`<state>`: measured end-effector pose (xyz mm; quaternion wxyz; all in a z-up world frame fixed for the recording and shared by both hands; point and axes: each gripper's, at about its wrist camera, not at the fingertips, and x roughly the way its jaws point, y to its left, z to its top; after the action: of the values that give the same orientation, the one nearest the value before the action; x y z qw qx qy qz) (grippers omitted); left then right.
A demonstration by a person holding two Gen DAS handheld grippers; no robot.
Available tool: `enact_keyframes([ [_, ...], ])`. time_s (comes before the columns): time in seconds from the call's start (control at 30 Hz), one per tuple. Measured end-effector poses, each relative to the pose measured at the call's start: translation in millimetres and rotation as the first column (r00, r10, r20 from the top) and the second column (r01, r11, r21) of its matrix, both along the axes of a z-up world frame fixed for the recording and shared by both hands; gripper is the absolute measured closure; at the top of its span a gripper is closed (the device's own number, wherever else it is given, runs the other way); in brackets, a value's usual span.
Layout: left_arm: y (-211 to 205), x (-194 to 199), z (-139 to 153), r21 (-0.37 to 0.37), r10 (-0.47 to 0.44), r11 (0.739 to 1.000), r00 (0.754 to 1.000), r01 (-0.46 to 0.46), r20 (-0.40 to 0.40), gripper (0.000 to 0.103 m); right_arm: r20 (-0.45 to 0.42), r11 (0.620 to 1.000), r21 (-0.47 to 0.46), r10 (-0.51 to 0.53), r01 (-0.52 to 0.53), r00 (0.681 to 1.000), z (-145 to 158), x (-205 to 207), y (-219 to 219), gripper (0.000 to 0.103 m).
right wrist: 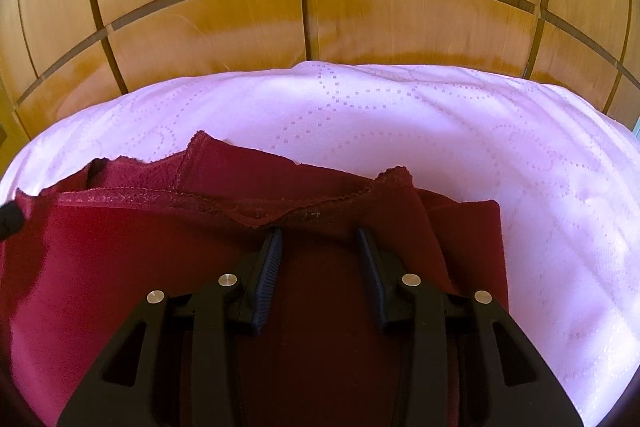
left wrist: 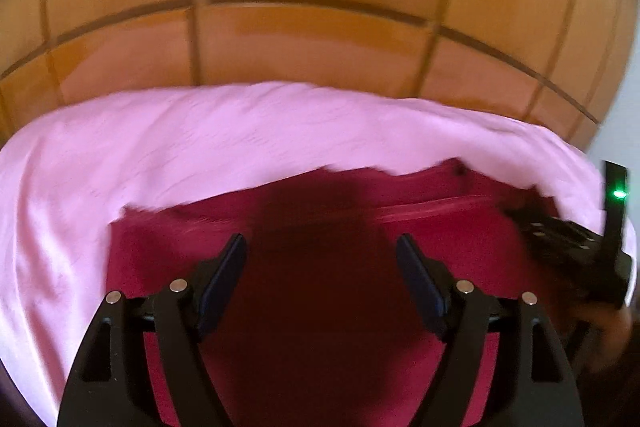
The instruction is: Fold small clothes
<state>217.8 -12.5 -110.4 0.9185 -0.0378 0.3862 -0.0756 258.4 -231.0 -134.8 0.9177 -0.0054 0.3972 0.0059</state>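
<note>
Left gripper (left wrist: 321,247) spread wide, fingers (left wrist: 224,277) apart and grasping nothing, poised over the dark red garment (left wrist: 312,307). Blurred in this view, so fine detail of the cloth not readable. Right gripper's body (left wrist: 576,251) visible at the right side of the left wrist view, a green light on it, low over the garment's right part.

Right gripper (right wrist: 319,233) likewise released, ribbed pads (right wrist: 266,279) parted with nothing between them, tips just short of the garment's (right wrist: 120,259) lace-trimmed hem (right wrist: 200,203). Whether the tips touch the cloth cannot be told.

Garment spread on the pink bedsheet (right wrist: 460,131), at the near edge of the bed, partly doubled over itself: a scalloped seam (right wrist: 188,163) standing up at the far left, a second small trimmed peak (right wrist: 396,174) at the far right, a straight fold edge (right wrist: 502,259) running down the right side.

Sheet patterned with rows of small dotted loops, wrinkled toward the far edge. Beyond the bed's far edge, a wooden panelled wall (right wrist: 304,19) with dark grooves.
</note>
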Motion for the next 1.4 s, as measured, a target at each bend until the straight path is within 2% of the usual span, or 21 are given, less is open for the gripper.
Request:
enact_keyframes([
  [0.03,-9,2,0,0.008,-0.022,1.0,1.0,0.022,-0.001,0.028,0.001,1.0,0.003,0.0,0.0,1.0,0,0,0,0.065],
  [0.1,-28,10,-4,0.038,-0.066,0.997,0.998,0.067,-0.014,0.036,0.002,1.0,0.009,0.001,-0.001,1.0,1,-1,-1,0.065],
  [0.17,-40,30,-18,0.09,-0.06,0.994,0.997,0.065,-0.055,0.043,0.004,1.0,0.014,0.002,-0.002,1.0,1,-1,-2,0.065],
  [0.2,-39,38,-23,0.099,-0.042,0.994,0.997,0.049,-0.067,0.044,0.004,1.0,0.016,0.002,-0.002,1.0,1,-1,-2,0.065],
  [0.33,-25,65,-49,0.035,-0.006,0.999,0.994,0.01,-0.11,0.042,0.005,1.0,0.027,0.002,-0.002,1.0,1,-1,-3,0.065],
  [0.5,-26,67,-53,0.052,-0.006,0.999,0.995,0.011,-0.103,0.042,0.006,0.999,0.041,0.001,-0.001,1.0,0,-1,-5,0.065],
  [0.6,-21,61,-48,0.015,-0.014,1.0,0.995,0.015,-0.102,0.041,0.009,0.999,0.052,0.002,-0.003,1.0,0,-1,-6,0.065],
  [0.63,-20,53,-44,0.002,-0.014,1.0,0.995,0.014,-0.096,0.04,0.01,0.999,0.054,0.003,-0.004,1.0,0,-1,-6,0.065],
  [0.7,-13,33,-33,-0.029,-0.027,0.999,0.997,0.025,-0.07,0.02,0.013,0.998,0.06,0.004,-0.005,1.0,1,-2,-7,0.065],
  [0.77,-8,8,-26,-0.011,-0.018,1.0,0.999,0.018,-0.029,0.01,0.016,0.998,0.059,0.004,-0.005,1.0,2,-4,-6,0.064],
  [0.9,12,-28,-20,0.087,0.0,0.996,0.999,-0.003,0.037,0.009,0.031,0.998,0.053,0.016,-0.018,0.999,5,-8,-3,0.056],
  [0.97,26,-41,-27,0.157,0.03,0.987,0.999,-0.037,0.045,0.007,0.041,0.999,0.046,0.018,-0.02,0.999,8,-13,-1,0.051],
  [1.0,34,-39,-31,0.162,0.039,0.986,0.999,-0.043,0.03,0.006,0.048,0.999,0.043,0.016,-0.018,0.999,10,-15,-1,0.046],
  [1.03,45,-39,-38,0.136,0.051,0.989,0.999,-0.05,-0.007,0.006,0.055,0.999,0.032,0.005,-0.007,0.998,14,-20,0,0.04],
  [1.07,53,-41,-43,0.093,0.058,0.994,0.998,-0.056,-0.026,0.006,0.063,1.0,0.016,-0.01,0.009,0.998,18,-25,2,0.037],
  [1.13,58,-43,-45,0.059,0.062,0.996,0.998,-0.061,-0.021,0.005,0.087,1.0,-0.001,-0.026,0.026,0.996,26,-36,4,0.035],
  [1.27,46,-36,-50,0.123,0.056,0.991,0.998,-0.051,-0.041,0.002,0.116,0.998,0.065,0.014,-0.022,0.993,40,-73,9,0.035],
  [1.33,46,-33,-51,0.124,0.055,0.991,0.998,-0.05,-0.04,0.002,0.12,0.994,0.097,0.034,-0.045,0.992,46,-93,10,0.035],
  [1.37,47,-33,-51,0.116,0.054,0.992,0.998,-0.049,-0.039,0.002,0.119,0.988,0.141,0.051,-0.068,0.992,49,-107,9,0.033],
  [1.4,49,-33,-51,0.104,0.053,0.993,0.998,-0.049,-0.037,0.003,0.117,0.981,0.178,0.061,-0.082,0.991,51,-117,7,0.026],
])
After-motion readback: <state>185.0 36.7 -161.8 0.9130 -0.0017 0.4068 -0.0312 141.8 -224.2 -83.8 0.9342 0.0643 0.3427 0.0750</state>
